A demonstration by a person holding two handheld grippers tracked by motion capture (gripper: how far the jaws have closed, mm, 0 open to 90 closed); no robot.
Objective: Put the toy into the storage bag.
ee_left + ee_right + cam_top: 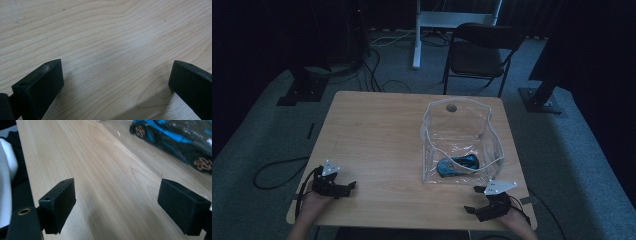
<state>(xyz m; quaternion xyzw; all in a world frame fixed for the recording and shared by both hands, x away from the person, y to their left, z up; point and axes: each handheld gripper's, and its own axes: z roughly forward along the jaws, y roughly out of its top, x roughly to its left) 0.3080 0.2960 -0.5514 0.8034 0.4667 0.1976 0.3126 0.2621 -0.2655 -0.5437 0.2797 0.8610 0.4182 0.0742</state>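
- A light wooden table [377,145] is seen from above in a dim room; its grain runs in pale, wavy bands in the left gripper view.
- Grey carpet [267,135] is laid around the table, and black cables [274,170] are trailed over it at the left.
- A dark folding chair [479,52] is placed beyond the far edge of the table, beside a white stand [417,35].
- Dark stand feet [542,97] are set on the carpet at either far corner.
- A clear bag [459,142] with white edging is stood upright on the right half of the table, its mouth open to the top.
- A blue and black toy car [458,166] is laid inside the bag, on its bottom, at the near side.
- The car's long axis is set roughly across the table, tilted slightly; which end is the front cannot be told from the high view.
- In the right gripper view the car [172,140] is seen side-on through the plastic, on its orange-spoked wheels.
- The left gripper [346,187] is held low at the near left edge, jaws wide apart, with bare wood between them.
- The right gripper [476,199] is held at the near right corner, just before the bag, jaws spread wide and nothing gripped.
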